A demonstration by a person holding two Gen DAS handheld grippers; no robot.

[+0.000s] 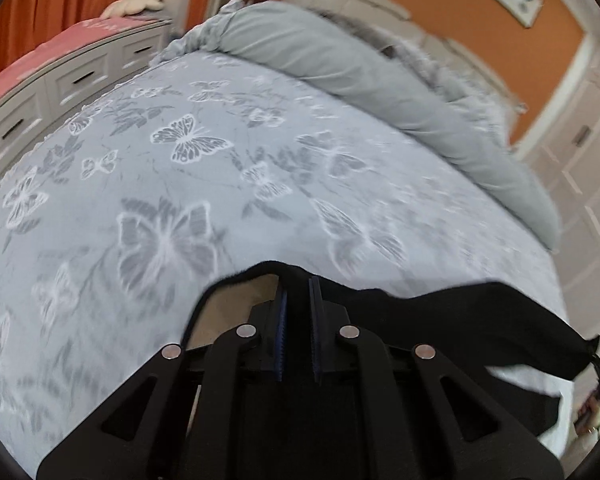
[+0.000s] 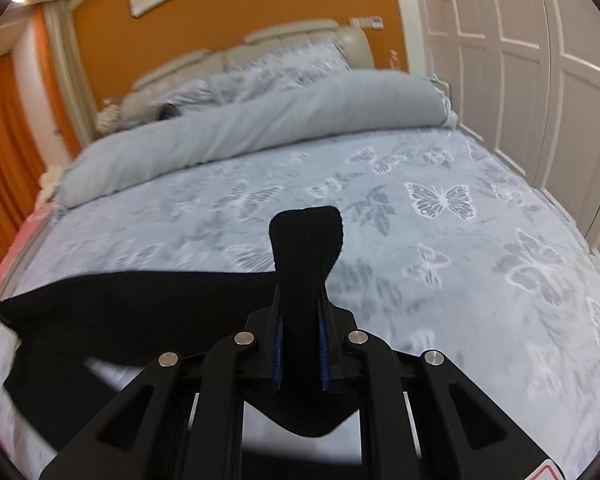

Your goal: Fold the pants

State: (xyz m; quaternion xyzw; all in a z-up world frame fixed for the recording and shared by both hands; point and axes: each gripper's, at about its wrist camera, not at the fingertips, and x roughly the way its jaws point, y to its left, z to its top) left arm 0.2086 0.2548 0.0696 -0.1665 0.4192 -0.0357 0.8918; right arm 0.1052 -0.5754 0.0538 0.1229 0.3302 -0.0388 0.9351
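Pants [image 2: 112,312], black, hang stretched over butterfly bedsheet [image 1: 140,184]. Left gripper [image 1: 298,284] and right gripper [image 2: 302,296] each pinch fabric.

Showing matte black linkage arms with triangular cutouts on the left gripper [image 1: 298,300] and right gripper [image 2: 302,312], wearing silver round pivot pins, blue ribbed fingers [image 2: 325,354].

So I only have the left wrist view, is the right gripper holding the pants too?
Observer: Yes, the right gripper is shut on the pants; a flap sticks out past its tips.
Operator: What's on that side of the bed?
Observer: White wardrobe doors run close alongside the bed.
Operator: Any pillows up top?
Observer: A patterned pillow leans on the headboard, behind the rolled duvet.
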